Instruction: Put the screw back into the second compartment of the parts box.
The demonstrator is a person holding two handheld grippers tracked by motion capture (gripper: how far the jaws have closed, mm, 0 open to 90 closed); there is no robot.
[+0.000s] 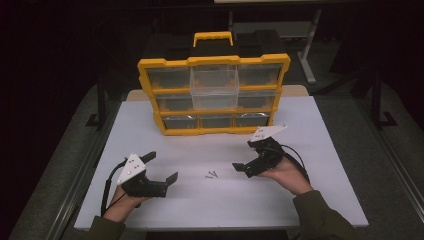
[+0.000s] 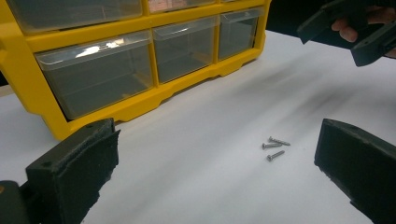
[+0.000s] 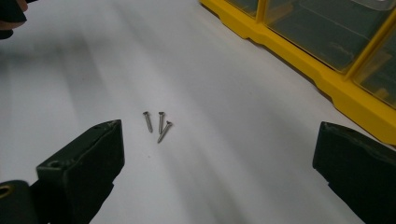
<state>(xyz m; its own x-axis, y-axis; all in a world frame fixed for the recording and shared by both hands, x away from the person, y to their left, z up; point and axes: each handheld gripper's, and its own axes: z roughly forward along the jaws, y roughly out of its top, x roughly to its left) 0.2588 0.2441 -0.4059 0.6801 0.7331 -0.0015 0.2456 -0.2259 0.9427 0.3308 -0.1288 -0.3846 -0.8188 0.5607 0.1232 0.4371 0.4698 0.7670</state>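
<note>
Three small silver metal screws (image 1: 212, 175) are seen lying close together on the white tabletop (image 1: 300, 130), between the left hand-held gripper (image 1: 162, 170) and the right hand-held gripper (image 1: 245, 156). Both are held with jaws spread wide, gripping nothing. A yellow plastic drawer organiser (image 1: 214, 95) is stood behind.

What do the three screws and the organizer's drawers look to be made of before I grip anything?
Screws: likely steel or zinc-plated metal, going by their grey colour and small glints on the heads. Organizer drawers: clear hard plastic, see-through with glossy highlights; frame is yellow moulded plastic. Table: matte white, material unclear.
</note>
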